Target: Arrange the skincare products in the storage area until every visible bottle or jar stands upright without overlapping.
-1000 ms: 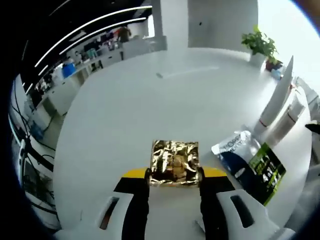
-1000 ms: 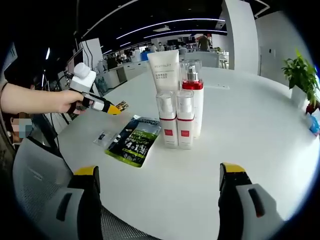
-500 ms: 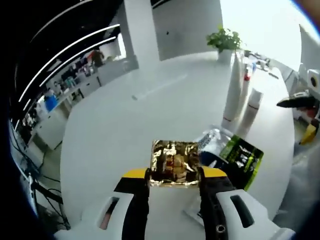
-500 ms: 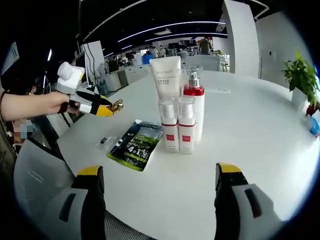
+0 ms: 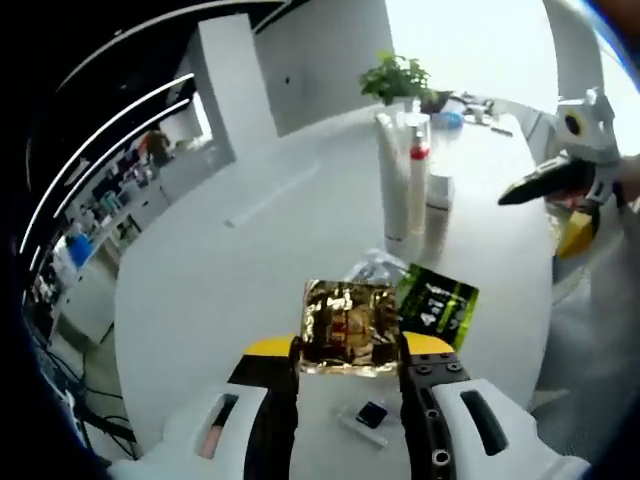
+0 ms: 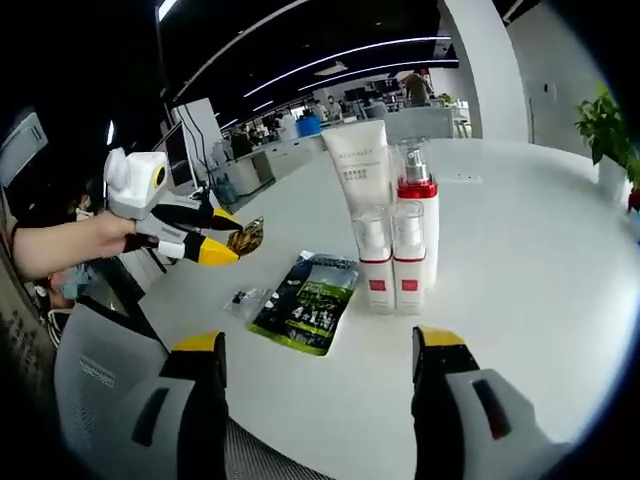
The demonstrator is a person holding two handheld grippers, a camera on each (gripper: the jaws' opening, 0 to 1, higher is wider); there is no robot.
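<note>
Meanwhile, gold foil sachet [image 5: 348,327] between left gripper [image 5: 348,352] fingers [image 5: 272,362].

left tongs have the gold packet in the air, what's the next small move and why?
Probably lower the gold packet onto bare table left of the green sachet. The left tongs hold it above the table, the bottles already stand upright, and the right tongs are open and empty, so setting it down without overlap seems next.

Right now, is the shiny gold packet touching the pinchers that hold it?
Touching. In the left gripper view the gold packet sits squeezed between the left gripper's two jaws, with both sides pressed against its edges and no gap.
</note>
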